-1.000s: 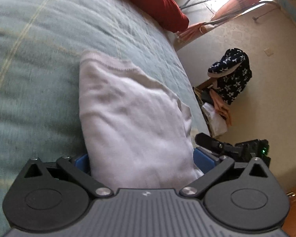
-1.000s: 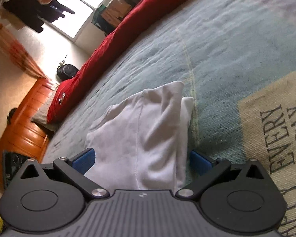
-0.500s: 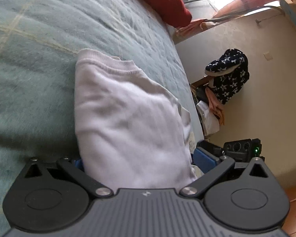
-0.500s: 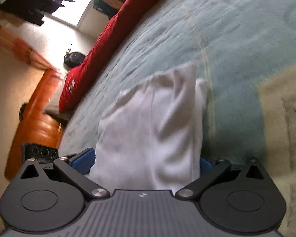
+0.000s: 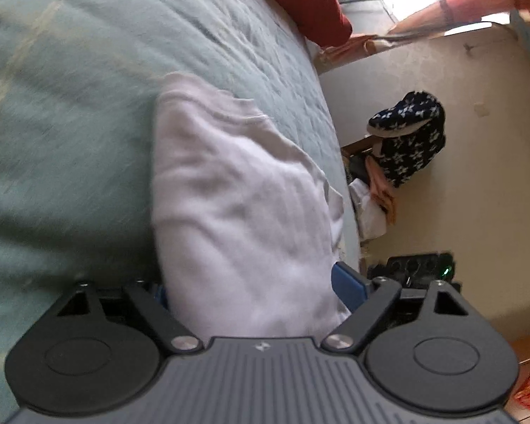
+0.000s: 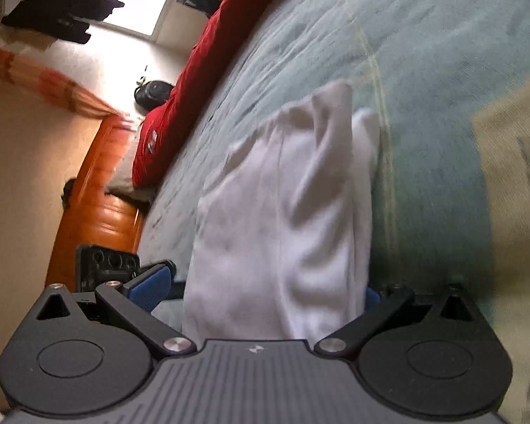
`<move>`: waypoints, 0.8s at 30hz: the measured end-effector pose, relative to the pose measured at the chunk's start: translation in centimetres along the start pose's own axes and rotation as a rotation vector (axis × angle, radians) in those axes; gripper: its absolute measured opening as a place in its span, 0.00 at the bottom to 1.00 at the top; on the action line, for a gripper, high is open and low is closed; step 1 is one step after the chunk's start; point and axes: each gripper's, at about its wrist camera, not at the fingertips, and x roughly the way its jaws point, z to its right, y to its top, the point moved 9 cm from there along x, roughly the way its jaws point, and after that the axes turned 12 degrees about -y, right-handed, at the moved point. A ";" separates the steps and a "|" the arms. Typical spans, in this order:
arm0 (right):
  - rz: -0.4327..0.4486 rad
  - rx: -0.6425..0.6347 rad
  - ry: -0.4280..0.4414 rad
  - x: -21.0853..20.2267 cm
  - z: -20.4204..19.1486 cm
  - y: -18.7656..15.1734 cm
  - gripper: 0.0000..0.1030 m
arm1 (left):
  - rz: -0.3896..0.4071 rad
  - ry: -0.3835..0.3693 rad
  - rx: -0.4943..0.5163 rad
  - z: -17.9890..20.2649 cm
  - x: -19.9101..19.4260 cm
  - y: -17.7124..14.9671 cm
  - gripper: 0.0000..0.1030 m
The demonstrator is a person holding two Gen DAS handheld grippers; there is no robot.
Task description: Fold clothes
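Up close in the left wrist view, the left tool (image 5: 251, 284) stood wide, its blue fingers (image 5: 348, 284) spread to either side of a folded white garment (image 5: 236, 205). The cloth filled the gap between them; whether the pads actually pressed it, I cannot tell, since the left-hand pad was nearly buried under the fabric. The garment lay on a pale green quilted bedspread (image 5: 70, 123), near the bed's edge, its long axis running straight away from the camera, with a ribbed hem at the far end. A red pillow (image 5: 307, 3) sat at the top of the bed, and a dark star-patterned cloth (image 5: 410, 137) lay on the floor beyond. The other tool's black body showed at the lower right, beside the bed.

Likewise in the right wrist view, the right tool (image 6: 265, 288) was spread wide around the same white garment (image 6: 286, 219), blue fingers (image 6: 152, 281) flanking it. The left-hand finger stood clear of the cloth; the right-hand one was mostly hidden behind it. The garment pointed away and slightly rightward along the bedspread (image 6: 424, 53), a seam running lengthwise. A long red pillow (image 6: 208, 60) and an orange wooden bed frame (image 6: 99, 194) lay to the left.
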 end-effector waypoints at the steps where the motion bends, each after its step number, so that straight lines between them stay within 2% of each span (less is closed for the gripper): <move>1: 0.003 0.009 0.002 0.3 -0.1 0.5 1.00 | -0.003 0.008 0.010 0.1 0.3 0.1 0.91; 4: 0.006 -0.004 0.003 0.5 -0.2 0.7 1.00 | -0.013 0.027 0.046 0.6 0.8 0.1 0.91; 8: -0.022 -0.088 0.027 -0.2 -0.6 -1.0 1.00 | -0.013 0.043 0.064 0.2 -0.6 -0.7 0.72; 11: -0.025 -0.099 0.047 -0.4 -0.3 -1.0 1.00 | 0.015 0.018 0.008 -1.0 -0.9 -0.1 0.65; 16: -0.034 -0.106 0.031 0.2 -0.4 -0.3 1.00 | 0.014 0.032 0.033 -0.8 -0.5 0.1 0.66; 21: -0.020 -0.076 0.022 0.2 -0.7 -0.5 1.00 | 0.028 0.032 0.011 -0.4 -0.8 -0.1 0.66; 24: -0.054 -0.078 -0.002 0.0 -1.1 -1.2 1.00 | 0.012 0.047 0.016 0.2 -1.2 -0.8 0.69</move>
